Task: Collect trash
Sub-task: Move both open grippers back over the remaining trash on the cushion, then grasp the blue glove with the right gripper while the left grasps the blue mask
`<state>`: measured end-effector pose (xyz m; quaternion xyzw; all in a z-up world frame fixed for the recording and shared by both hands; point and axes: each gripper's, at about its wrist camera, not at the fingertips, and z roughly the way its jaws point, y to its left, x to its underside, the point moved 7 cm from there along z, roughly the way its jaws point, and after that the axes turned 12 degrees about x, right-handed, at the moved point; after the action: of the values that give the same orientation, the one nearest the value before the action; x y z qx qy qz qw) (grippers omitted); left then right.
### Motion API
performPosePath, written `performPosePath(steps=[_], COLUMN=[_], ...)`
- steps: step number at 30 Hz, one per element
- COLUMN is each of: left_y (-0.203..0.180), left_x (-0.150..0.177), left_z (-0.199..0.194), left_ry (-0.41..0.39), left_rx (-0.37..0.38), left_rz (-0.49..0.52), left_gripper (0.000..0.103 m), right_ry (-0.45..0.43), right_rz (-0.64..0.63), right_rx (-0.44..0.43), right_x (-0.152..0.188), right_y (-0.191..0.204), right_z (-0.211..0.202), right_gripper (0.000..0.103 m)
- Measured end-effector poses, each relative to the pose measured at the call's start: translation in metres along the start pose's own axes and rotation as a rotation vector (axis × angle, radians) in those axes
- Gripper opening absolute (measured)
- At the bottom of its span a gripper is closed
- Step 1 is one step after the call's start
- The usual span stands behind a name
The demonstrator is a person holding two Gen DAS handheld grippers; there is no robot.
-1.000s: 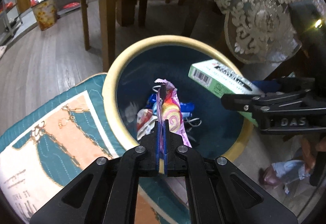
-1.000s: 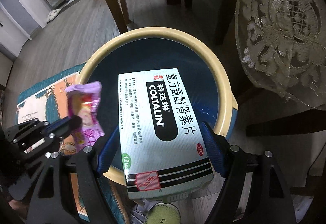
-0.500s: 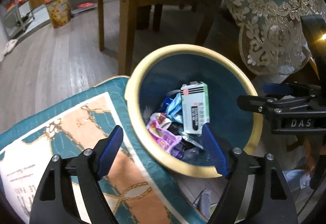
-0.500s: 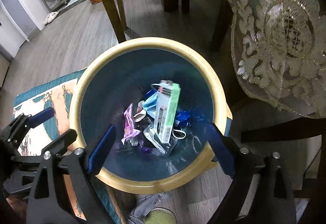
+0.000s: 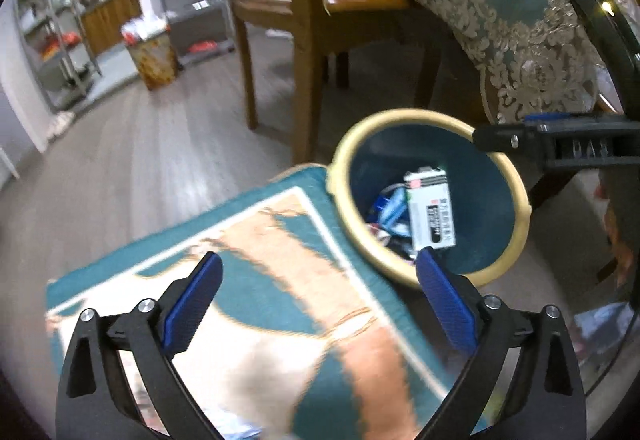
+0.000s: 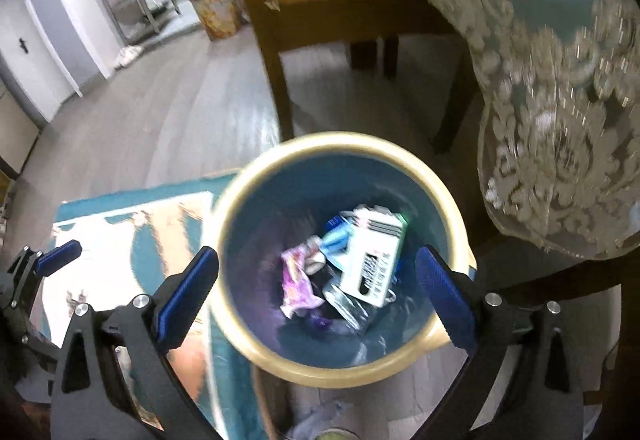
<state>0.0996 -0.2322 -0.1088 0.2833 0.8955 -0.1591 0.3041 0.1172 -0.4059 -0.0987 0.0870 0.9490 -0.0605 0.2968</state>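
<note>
The round bin (image 5: 400, 116) with a cream rim (image 6: 340, 140) and dark blue inside stands on the floor. In it lie a white and green medicine box (image 5: 430, 208) (image 6: 372, 260), a purple candy wrapper (image 6: 296, 280) and several other wrappers. My left gripper (image 5: 318, 256) hovers over the rug, left of the bin; its jaws are opening with nothing between them. My right gripper (image 6: 316, 254) hangs above the bin, jaws also opening and empty. The bin's near wall hides the purple wrapper in the left wrist view.
A teal and orange rug (image 5: 280, 260) lies left of the bin. A wooden chair (image 5: 304, 40) stands behind it, and a lace tablecloth (image 5: 500, 20) hangs down at the right. A second patterned bin (image 5: 154, 56) and metal shelves (image 5: 60, 40) are far across the wooden floor.
The left gripper opened and the purple wrapper dropped into the bin. The right gripper let the medicine box fall in. Both grippers rose and drew back from the bin.
</note>
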Motion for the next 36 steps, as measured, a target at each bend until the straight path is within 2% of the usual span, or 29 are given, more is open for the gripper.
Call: performPosePath(steps=[4,7,10,15,20,22,25,28,33,36], left_y=[0.016,0.029,0.045,0.079,0.122,0.137,0.154,0.166,0.171,0.171], left_x=[0.012,0.028,0.047,0.081,0.108,0.121,0.142,0.151,0.162,0.168], left_z=[-0.041,-0.066,-0.092,-0.135,-0.181,-0.192,-0.204,-0.205,-0.191,-0.180], left_ry=[-0.055,-0.048,-0.052,-0.033,-0.113,-0.119,-0.119,-0.093,-0.054,-0.002], left_rx=[-0.025,-0.072,-0.084,-0.106,-0.176,-0.192,-0.180,-0.223,-0.192,-0.222], left_rz=[0.030,0.065,0.039,-0.046,-0.185,-0.248,-0.327,-0.320,-0.341,-0.302], left_gripper=[0.098,0.098,0.098,0.098,0.098,0.098,0.098,0.098,0.098,0.098], right_ry=[-0.074,-0.095,-0.120,-0.129,-0.100,-0.093,-0.086,-0.045,0.030,0.061], right_rz=[-0.051,-0.093,-0.128,-0.158,-0.159,-0.178,-0.229,-0.248,-0.280,-0.343], right_rx=[-0.037,-0.048,-0.057,-0.101,-0.124,-0.120,-0.100,-0.119,-0.162,-0.179], right_x=[-0.004,-0.002,0.001,0.014,0.034,0.045,0.068,0.091,0.127,0.142], right_y=[0.031,0.051,0.075,0.115,0.147,0.155,0.166,0.177,0.200,0.216], right_z=[-0.027,-0.037,-0.047,-0.058,-0.065,-0.067,-0.069,-0.068,-0.059,-0.049], right_gripper=[0.097,0.097,0.097,0.097,0.097,0.097,0.097,0.097,0.097,0.096])
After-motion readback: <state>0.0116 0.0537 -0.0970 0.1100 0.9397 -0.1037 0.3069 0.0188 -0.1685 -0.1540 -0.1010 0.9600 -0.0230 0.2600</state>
